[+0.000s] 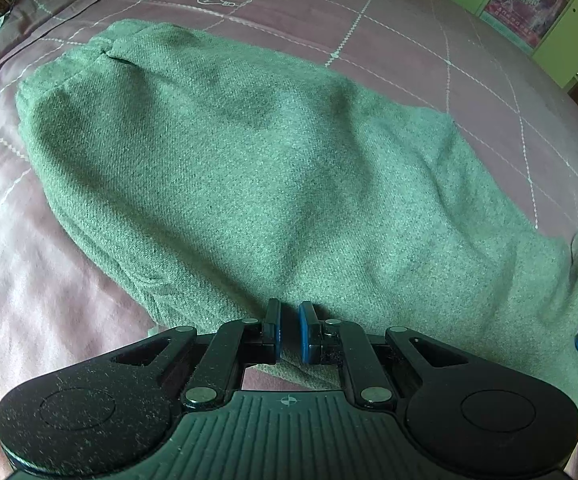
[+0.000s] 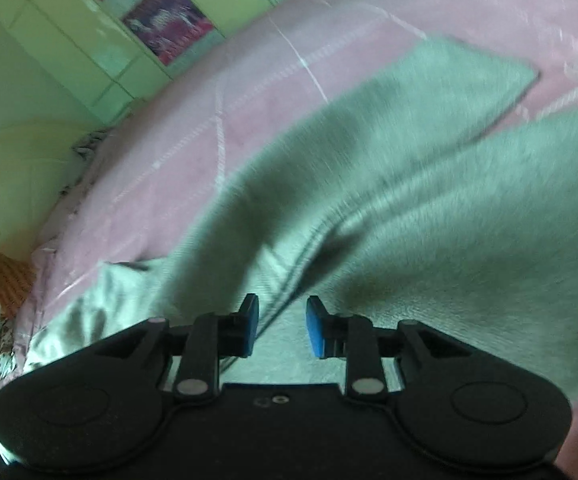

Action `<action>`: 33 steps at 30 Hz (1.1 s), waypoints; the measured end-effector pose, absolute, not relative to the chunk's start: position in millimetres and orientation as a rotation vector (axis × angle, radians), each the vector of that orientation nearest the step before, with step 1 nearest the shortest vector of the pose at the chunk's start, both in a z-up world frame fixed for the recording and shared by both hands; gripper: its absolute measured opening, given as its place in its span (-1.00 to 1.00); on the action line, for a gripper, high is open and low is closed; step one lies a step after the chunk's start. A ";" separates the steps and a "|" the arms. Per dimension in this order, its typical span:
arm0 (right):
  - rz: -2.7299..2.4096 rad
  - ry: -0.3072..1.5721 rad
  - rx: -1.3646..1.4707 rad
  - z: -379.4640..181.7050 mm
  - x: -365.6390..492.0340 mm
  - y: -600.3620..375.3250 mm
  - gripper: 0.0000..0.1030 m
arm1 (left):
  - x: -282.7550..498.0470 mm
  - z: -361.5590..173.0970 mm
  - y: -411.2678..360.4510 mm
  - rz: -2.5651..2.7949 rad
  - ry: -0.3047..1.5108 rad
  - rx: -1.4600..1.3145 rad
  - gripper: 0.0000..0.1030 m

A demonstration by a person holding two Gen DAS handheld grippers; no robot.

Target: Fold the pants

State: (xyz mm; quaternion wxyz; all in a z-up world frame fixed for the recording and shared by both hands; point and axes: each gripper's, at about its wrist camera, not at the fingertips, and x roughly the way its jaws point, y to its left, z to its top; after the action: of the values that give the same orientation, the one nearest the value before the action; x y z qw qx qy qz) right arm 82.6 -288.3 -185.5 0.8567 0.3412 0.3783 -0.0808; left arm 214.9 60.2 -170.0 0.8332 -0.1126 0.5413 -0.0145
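Broadly, bed: one pink quilted bedspread with white stitched grid lines, filling both views.
Wardrobe: one run of pale green cupboard doors behind the bed, with several pink posters on them; exact number unclear.
Pants: one pair of grey-green knitted pants, lying on the bedspread, folded lengthwise with waistband at the far left in the left view; the right view is blurred.
Left gripper: one, blue pads pressed together on the near edge of the pants.
Right gripper: one, jaws spread apart over a seam fold, pads not pressing the cloth.
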 end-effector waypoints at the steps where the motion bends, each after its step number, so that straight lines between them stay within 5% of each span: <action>1: -0.172 0.789 0.748 -192.3 86.8 -290.6 -0.48 | 215.4 -170.1 60.0 -0.030 1.148 -0.238 -0.81; 3: -0.138 0.755 0.820 -201.2 95.8 -294.3 -0.49 | 216.9 -170.4 58.8 -0.029 1.149 -0.235 -0.81; 5: -0.120 0.740 0.841 -202.2 101.5 -294.3 -0.87 | 218.1 -170.7 58.9 -0.027 1.149 -0.235 -0.81; 15: -0.077 0.551 0.636 -111.0 27.4 -266.6 -0.91 | 214.6 -171.7 58.8 -0.046 1.132 -0.215 -0.81; 19: -0.172 0.702 0.539 -144.7 11.5 -257.5 -0.90 | 210.5 -170.7 52.5 -0.043 1.116 -0.169 -0.81; 22: -0.247 0.828 0.534 -182.3 22.3 -266.7 -0.76 | 208.5 -167.3 46.4 -0.029 1.107 -0.128 -0.81; 29: -0.248 0.724 0.646 -152.7 11.0 -306.5 0.01 | 201.5 -153.9 27.5 -0.058 1.096 -0.131 -0.80; 33: -0.335 0.702 0.689 -156.4 6.3 -345.0 0.01 | 195.9 -157.2 9.8 -0.076 1.098 -0.088 -0.80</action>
State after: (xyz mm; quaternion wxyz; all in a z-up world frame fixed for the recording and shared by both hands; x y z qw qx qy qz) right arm 6.3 -345.0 -156.4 0.8680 0.3293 0.3356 -0.1599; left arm 195.9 9.8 -157.2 0.8513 -0.0416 0.5217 -0.0361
